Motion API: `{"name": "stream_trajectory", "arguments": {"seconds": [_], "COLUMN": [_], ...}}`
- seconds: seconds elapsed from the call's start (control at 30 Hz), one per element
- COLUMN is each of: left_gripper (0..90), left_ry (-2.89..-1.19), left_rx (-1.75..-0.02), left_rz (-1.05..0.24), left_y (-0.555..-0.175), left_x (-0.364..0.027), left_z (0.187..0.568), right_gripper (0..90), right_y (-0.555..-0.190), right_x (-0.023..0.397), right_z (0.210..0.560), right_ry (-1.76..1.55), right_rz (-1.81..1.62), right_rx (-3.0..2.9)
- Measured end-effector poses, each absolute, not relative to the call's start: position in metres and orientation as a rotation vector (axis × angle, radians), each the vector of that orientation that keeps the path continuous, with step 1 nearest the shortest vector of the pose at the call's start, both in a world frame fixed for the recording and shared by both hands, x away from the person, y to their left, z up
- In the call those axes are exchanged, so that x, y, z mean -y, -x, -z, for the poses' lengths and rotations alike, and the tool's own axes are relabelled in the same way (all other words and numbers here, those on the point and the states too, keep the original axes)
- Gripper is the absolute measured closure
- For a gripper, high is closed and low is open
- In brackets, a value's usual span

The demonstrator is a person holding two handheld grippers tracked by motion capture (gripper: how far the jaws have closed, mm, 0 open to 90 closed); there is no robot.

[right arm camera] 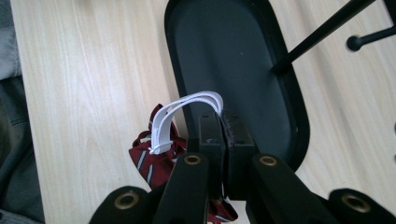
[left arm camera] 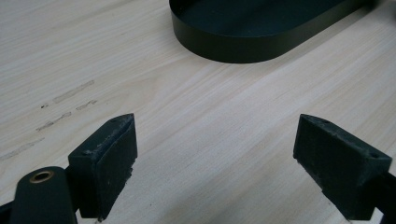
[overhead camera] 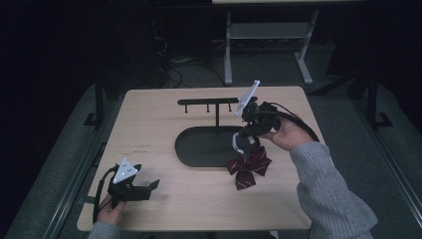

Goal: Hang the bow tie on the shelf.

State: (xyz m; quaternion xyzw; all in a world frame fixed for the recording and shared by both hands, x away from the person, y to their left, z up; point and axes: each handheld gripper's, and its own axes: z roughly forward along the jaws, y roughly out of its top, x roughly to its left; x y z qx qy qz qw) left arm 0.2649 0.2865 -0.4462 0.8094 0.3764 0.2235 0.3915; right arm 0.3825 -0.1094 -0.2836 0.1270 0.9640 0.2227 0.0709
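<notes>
A dark red striped bow tie [overhead camera: 249, 167] hangs just above the table, right of the black oval tray [overhead camera: 191, 149]. My right gripper [overhead camera: 242, 142] points down over it, shut on its white elastic strap [right arm camera: 187, 108]; the strap loops out from between the closed pads and the bow [right arm camera: 149, 161] dangles below. A black stand with a hooked crossbar [overhead camera: 206, 102] rises from the tray's far side. My left gripper [overhead camera: 149, 188] rests at the table's near left corner, jaws open and nothing between its pads [left arm camera: 112, 158].
The tray rim [left arm camera: 233, 49] lies ahead of the left gripper. The stand's thin post [right arm camera: 322, 32] crosses the upper right of the right gripper view. Bare wood spreads between the two grippers. A grey-sleeved arm [overhead camera: 328, 194] comes in at the lower right.
</notes>
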Motion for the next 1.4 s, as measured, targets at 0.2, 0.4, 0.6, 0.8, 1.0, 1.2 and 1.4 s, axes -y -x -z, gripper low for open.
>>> {"name": "stream_trajectory", "arguments": {"seconds": [0.2, 0.4, 0.6, 0.8, 1.0, 1.2, 1.4], "left_gripper": [13.3, 13.3, 13.3, 13.3, 13.3, 13.3, 13.3], "left_ry": [-2.052, -2.049, -2.050, -2.054, -2.055, -2.051, -2.052], "left_rx": [-0.960, -0.962, -0.963, -0.963, -0.967, -0.967, -0.966], "left_rz": [-0.566, -0.562, -0.562, -0.561, -0.556, -0.556, -0.553], "left_y": [-0.265, -0.265, -0.265, -0.266, -0.266, -0.266, -0.266], "left_x": [-0.287, -0.286, -0.287, -0.287, -0.288, -0.288, -0.288], "left_z": [0.446, 0.446, 0.446, 0.446, 0.446, 0.446, 0.446], "right_gripper": [87.6, 87.6, 87.6, 87.6, 87.5, 87.5, 87.4], "right_y": [-0.389, -0.396, -0.402, -0.408, -0.416, -0.424, -0.431], "right_x": [0.103, 0.098, 0.094, 0.090, 0.086, 0.082, 0.080], "right_z": [0.276, 0.271, 0.267, 0.261, 0.254, 0.251, 0.248], "right_ry": [-0.377, -0.369, -0.366, -0.364, -0.367, -0.377, -0.391], "right_rz": [-0.659, -0.657, -0.645, -0.640, -0.642, -0.632, -0.637], "right_rx": [-2.897, -2.900, -2.898, -2.897, -2.893, -2.891, -2.888]}}
